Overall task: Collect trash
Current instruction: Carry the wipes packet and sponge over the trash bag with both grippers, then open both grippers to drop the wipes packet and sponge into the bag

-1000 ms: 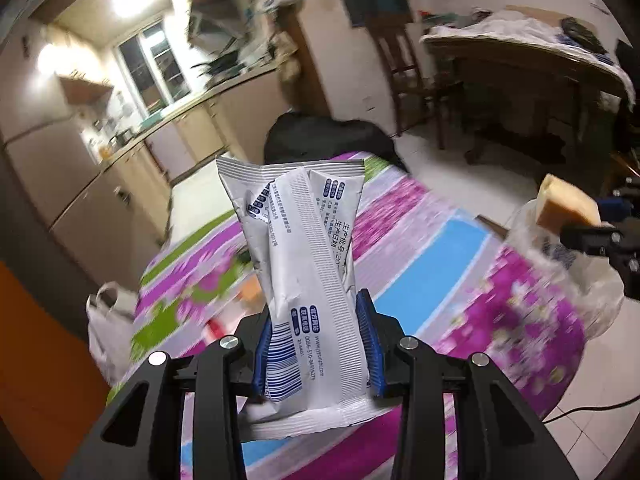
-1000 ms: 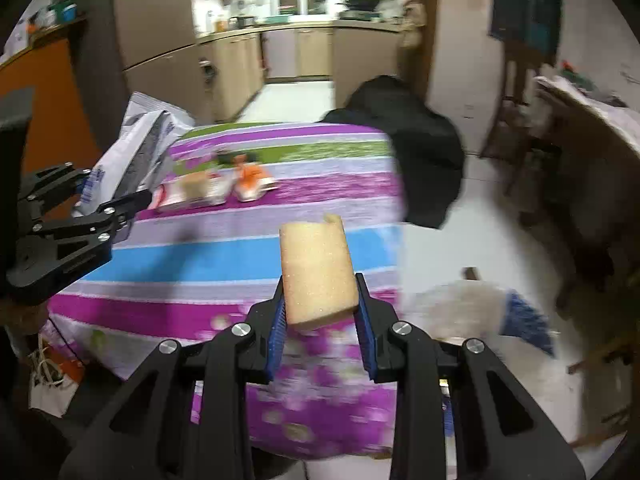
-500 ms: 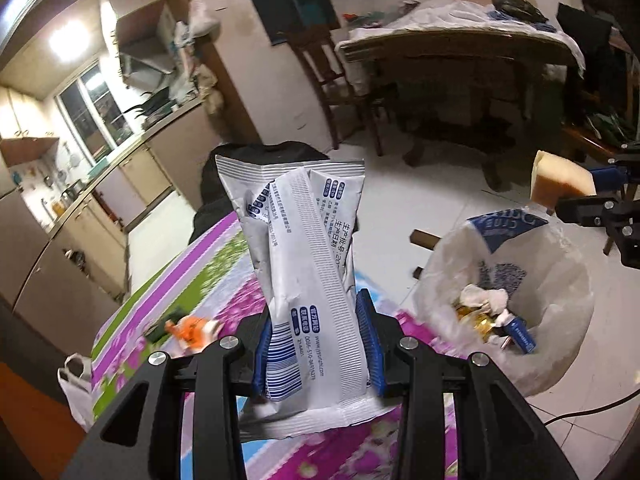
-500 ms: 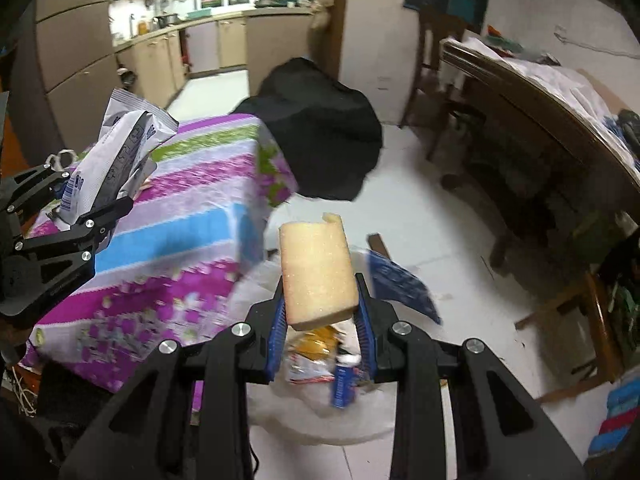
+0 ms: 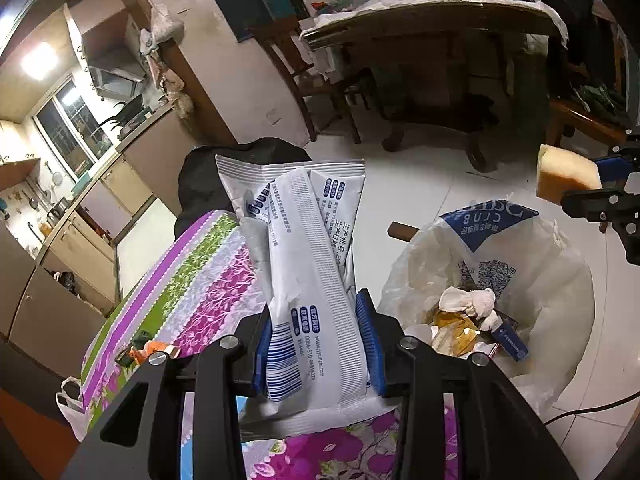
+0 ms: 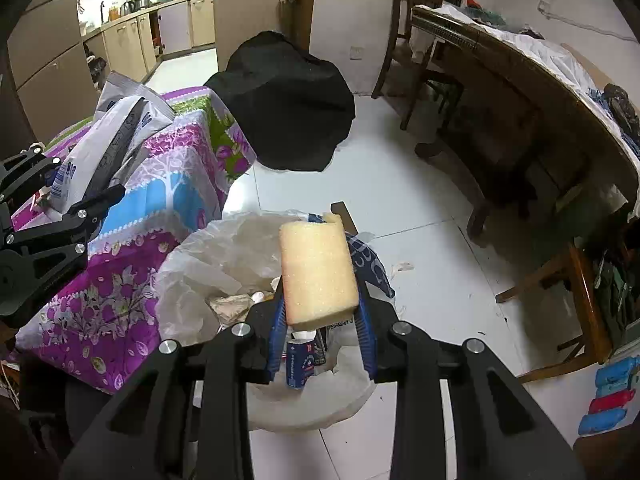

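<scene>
The left gripper (image 5: 320, 344) pinches a white wrapper (image 5: 308, 280) above the table corner (image 5: 224, 296). The right gripper (image 6: 320, 332) clamps a yellow sponge (image 6: 316, 272) over the lined bin (image 6: 208, 264). Only the left view shows an orange scrap (image 5: 154, 347), perhaps peel.

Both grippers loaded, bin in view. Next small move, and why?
Probably open the right gripper: its yellow sponge sits over the lined trash bin, so it should drop in. The left gripper, holding the white wrapper, is above the tablecloth.

Dim room, glaring ceiling lamp (image 5: 38, 62), sharp frames, fisheye-bent dark corners.
</scene>
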Motion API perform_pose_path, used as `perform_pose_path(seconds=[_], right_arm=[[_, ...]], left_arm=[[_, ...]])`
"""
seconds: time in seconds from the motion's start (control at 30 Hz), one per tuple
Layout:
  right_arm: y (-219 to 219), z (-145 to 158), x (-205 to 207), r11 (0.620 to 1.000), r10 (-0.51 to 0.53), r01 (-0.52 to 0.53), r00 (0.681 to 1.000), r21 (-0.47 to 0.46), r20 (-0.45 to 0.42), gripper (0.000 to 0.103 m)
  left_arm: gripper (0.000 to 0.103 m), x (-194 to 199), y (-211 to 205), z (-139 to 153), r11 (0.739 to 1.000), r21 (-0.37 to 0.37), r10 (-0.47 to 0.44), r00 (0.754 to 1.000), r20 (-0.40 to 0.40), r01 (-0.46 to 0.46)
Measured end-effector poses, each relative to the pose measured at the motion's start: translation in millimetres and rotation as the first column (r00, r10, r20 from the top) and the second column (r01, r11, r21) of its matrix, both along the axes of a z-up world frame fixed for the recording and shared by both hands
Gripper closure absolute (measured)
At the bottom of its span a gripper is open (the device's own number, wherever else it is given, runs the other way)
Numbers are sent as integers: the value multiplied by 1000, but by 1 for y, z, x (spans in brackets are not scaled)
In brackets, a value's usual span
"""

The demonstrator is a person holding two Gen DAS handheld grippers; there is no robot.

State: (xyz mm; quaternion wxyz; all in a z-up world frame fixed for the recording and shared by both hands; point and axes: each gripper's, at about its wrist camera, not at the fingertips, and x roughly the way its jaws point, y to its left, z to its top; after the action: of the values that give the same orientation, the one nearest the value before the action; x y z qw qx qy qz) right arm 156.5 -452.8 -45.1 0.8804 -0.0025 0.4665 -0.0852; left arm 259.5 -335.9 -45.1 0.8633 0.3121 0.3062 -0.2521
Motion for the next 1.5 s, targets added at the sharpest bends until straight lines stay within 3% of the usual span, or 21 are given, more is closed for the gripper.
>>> perform_pose_path(seconds=[0.43, 0.93, 1.13, 1.23, 1.5], right_arm=[[-4, -10, 8, 1000, 13, -13, 999, -9, -53, 74], [-14, -26, 12, 1000, 30, -30, 989, 4, -144, 74], [-17, -30, 16, 999, 41, -38, 987, 21, -154, 72], [-18, -32, 17, 1000, 30, -28, 988, 15, -154, 57], [-15, -37, 15, 999, 34, -31, 988, 22, -148, 57]], left_arm=[[64, 3, -17, -25, 998, 45, -32, 999, -25, 33], [64, -8, -42, -50, 986, 98, -127, 990, -65, 133], [60, -2, -46, -58, 981, 43, -179, 971, -156, 188], [53, 2, -44, -59, 980, 14, -192, 965, -176, 198], [51, 2, -42, -60, 983, 5, -182, 965, -189, 186]])
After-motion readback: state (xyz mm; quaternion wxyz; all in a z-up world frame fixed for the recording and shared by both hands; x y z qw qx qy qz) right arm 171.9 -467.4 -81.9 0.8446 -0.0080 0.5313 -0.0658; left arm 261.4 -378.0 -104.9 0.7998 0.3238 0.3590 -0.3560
